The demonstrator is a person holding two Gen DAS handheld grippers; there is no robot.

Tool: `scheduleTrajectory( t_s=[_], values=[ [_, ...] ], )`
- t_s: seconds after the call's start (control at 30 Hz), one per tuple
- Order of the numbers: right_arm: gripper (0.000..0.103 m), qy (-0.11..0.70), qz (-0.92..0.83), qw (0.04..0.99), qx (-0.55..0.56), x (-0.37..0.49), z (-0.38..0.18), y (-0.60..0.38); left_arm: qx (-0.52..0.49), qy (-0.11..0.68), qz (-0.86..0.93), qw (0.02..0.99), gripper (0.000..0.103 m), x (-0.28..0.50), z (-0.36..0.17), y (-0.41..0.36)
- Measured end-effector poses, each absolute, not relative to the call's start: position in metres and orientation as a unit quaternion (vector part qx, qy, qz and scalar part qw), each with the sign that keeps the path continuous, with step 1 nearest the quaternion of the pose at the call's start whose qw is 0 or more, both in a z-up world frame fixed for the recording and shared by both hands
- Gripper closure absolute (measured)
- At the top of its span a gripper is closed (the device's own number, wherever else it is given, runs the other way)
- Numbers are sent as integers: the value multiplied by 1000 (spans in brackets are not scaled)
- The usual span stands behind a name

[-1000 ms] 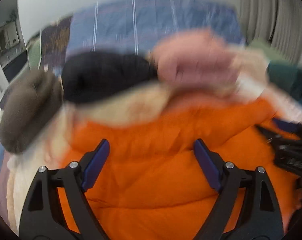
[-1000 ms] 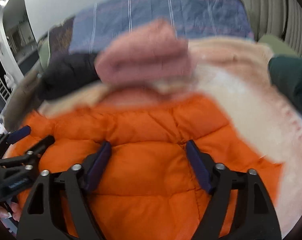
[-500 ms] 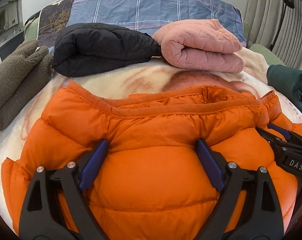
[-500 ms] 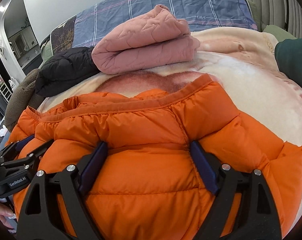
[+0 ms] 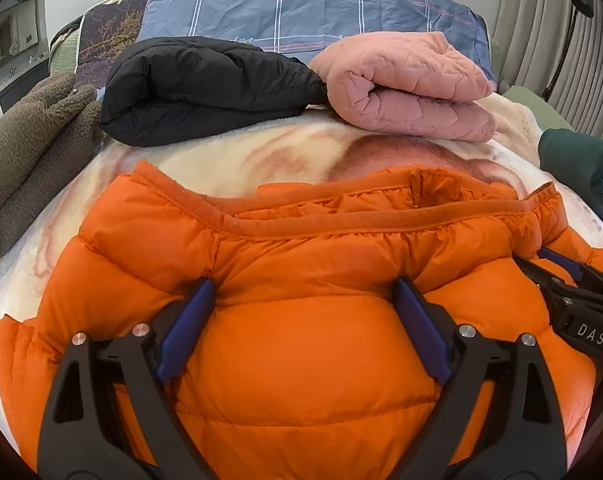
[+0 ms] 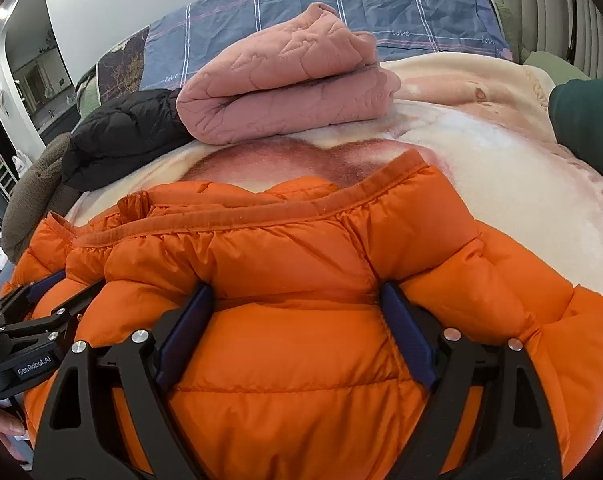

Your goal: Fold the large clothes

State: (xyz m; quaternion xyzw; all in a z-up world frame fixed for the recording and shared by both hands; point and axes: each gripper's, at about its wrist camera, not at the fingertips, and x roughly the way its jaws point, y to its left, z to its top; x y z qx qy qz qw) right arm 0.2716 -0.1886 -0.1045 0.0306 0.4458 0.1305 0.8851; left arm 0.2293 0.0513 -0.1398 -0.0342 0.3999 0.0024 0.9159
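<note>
My left gripper (image 5: 301,308) spread wide, pads sunk into orange puffer jacket (image 5: 301,248) on cream blanket (image 5: 229,152). Beyond: folded black jacket (image 5: 205,88), pink quilted one (image 5: 409,88). My right gripper (image 5: 569,292) at right edge.

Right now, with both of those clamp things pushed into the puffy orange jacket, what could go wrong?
1. The orange jacket is slick and puffy. Both the left gripper and the right gripper stand wide around a bulge of it, so they might catch only the top layer, or it may slip out.
2. A big swing forward could knock the folded pink jacket or black jacket just behind.
</note>
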Motion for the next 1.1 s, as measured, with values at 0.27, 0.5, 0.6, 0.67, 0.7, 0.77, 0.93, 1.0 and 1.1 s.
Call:
scheduleTrajectory(
  t_s=[0.27,0.5,0.6,0.67,0.7,0.77,0.93,1.0,1.1],
  values=[
    [17,405,139,903,30,210,-49,-205,-14,363,-25,931,12,174,-95,46],
    [13,406,132,904,9,177,-85,-207,23,367,-26,930,10,144,-114,33],
    [13,398,127,909,-4,175,-91,-202,6,364,-23,931,7,145,-131,36],
    [12,402,128,907,-4,177,-94,-202,15,361,-16,932,7,145,-133,33],
    [12,404,128,906,-3,178,-94,-203,19,361,-13,932,7,145,-134,30],
    [12,404,128,906,-4,178,-96,-203,28,361,-9,932,7,145,-136,28],
    [12,403,127,906,-5,178,-97,-203,20,362,-14,932,6,146,-138,29],
    [12,403,127,906,-6,178,-97,-203,17,363,-16,932,6,147,-138,30],
    [12,402,126,907,-8,179,-97,-203,16,363,-16,932,6,146,-138,30]
  ],
)
